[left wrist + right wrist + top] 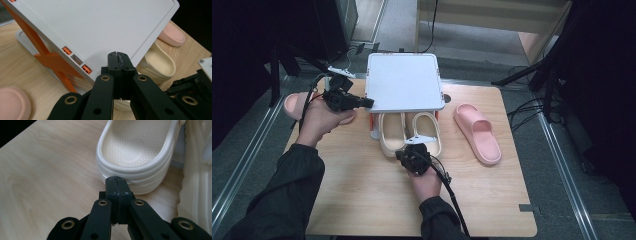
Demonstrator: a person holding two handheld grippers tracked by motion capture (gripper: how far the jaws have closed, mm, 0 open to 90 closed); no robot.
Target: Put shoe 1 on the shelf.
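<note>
Pink slipper, far left: lies at the table's nine o'clock edge, half over the rim, partly behind the left hand; its textured toe shows in the left gripper view at seven o'clock.
Left gripper: held at about ten o'clock of the table, pointing toward three o'clock at the rack's left edge. Jaws pressed together with nothing between them; the tips sit right at the white top's rim.
Wooden table: light wood, bare across its near half.
Shoe rack: white flat top on orange legs, standing at the table's twelve o'clock. In the left gripper view its orange cross brace and two orange clips on the rim are plain.
Cream slippers: a pair, side by side, toes tucked under the rack, heels poking out toward six o'clock.
Right gripper: at the table's centre, pointing to twelve o'clock. Jaws closed on each other, gripping nothing; in the right gripper view the tips rest against the heel rim of one cream slipper.
Pink slipper, right: lies alone at two o'clock of the right gripper, well apart from it, just beside the rack.
</note>
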